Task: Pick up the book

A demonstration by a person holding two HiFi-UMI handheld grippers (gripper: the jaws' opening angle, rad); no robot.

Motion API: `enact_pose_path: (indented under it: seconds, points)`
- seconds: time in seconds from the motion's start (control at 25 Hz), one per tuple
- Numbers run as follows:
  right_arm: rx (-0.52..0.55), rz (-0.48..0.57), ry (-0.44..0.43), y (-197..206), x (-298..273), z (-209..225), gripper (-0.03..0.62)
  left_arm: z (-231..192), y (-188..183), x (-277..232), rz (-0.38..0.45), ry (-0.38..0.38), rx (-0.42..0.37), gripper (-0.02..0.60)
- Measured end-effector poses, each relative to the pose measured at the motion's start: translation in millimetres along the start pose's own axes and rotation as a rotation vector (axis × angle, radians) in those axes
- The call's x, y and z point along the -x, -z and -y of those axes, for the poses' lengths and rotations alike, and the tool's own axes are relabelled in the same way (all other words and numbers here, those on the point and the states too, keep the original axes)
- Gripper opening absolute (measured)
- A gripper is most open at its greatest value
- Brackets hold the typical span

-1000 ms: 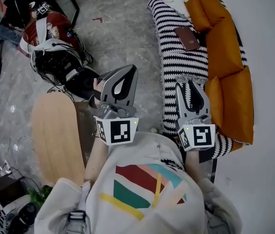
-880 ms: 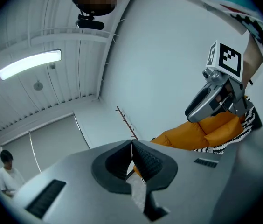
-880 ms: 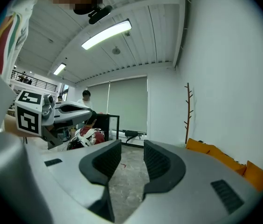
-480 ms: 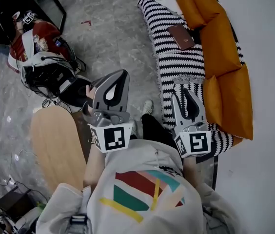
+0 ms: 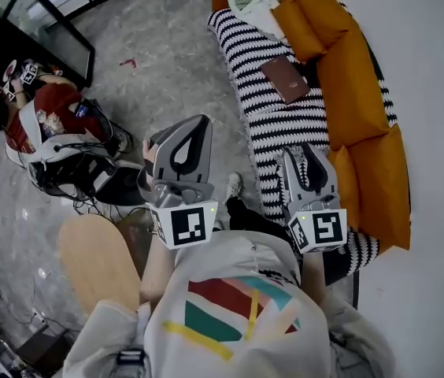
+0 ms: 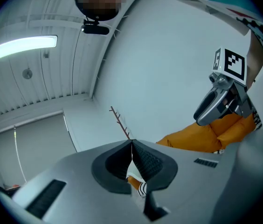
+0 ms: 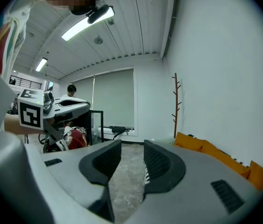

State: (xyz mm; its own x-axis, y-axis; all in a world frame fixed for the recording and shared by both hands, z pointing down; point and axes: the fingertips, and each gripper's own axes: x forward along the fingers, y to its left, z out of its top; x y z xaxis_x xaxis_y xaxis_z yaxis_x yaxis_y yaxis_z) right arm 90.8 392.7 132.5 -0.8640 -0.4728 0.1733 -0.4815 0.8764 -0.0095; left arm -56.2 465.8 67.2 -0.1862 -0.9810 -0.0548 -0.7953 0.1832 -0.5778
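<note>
While both grippers are carried low and empty, the book lies well ahead of them, untouched.

Left gripper has its jaw tips pressed together on nothing; right gripper shows a narrow gap between its pads with only floor behind, probably a carrying posture for the approach. The flat, brown, rectangular book rests cover-up on the black-and-white striped knitted throw, ahead of the right gripper and well apart. The soft fabric will likely yield under a sliding jaw. Orange sofa cushions crowd the book's right edge; its left and near edges look free. Grey stone floor ahead of the left gripper gives open room.
</note>
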Motion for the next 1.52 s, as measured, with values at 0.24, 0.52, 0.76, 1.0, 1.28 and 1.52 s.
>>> enact_pose_path:
  seconds: [0.24, 0.52, 0.76, 1.0, 1.28, 1.52]
  points:
    - [0.059, 0.044, 0.018, -25.9, -47.9, 63.7, 0.158, -8.9, -6.5, -87.1, 0.044, -0.02, -0.016, 0.008]
    - [0.02, 0.02, 0.063, -22.0, -84.6, 105.5, 0.158, -1.7, 8.4, -150.2, 0.055, 0.048, -0.001, 0.008]
    - [-0.02, 0.003, 0.134, -23.4, -133.2, 129.3, 0.158, -13.8, 28.1, -217.0, 0.104, 0.116, 0.014, 0.008]
    - [-0.02, 0.035, 0.216, -54.4, -193.3, 155.8, 0.158, -43.1, 44.1, -294.1, 0.164, 0.161, 0.039, 0.008]
    - [-0.029, 0.049, 0.311, -78.4, -242.7, 180.9, 0.158, -64.0, 48.6, -360.6, 0.23, 0.246, 0.041, 0.008]
    - [-0.053, -0.001, 0.371, -65.1, -242.3, 211.9, 0.158, -46.1, 44.4, -417.4, 0.235, 0.284, 0.07, 0.008]
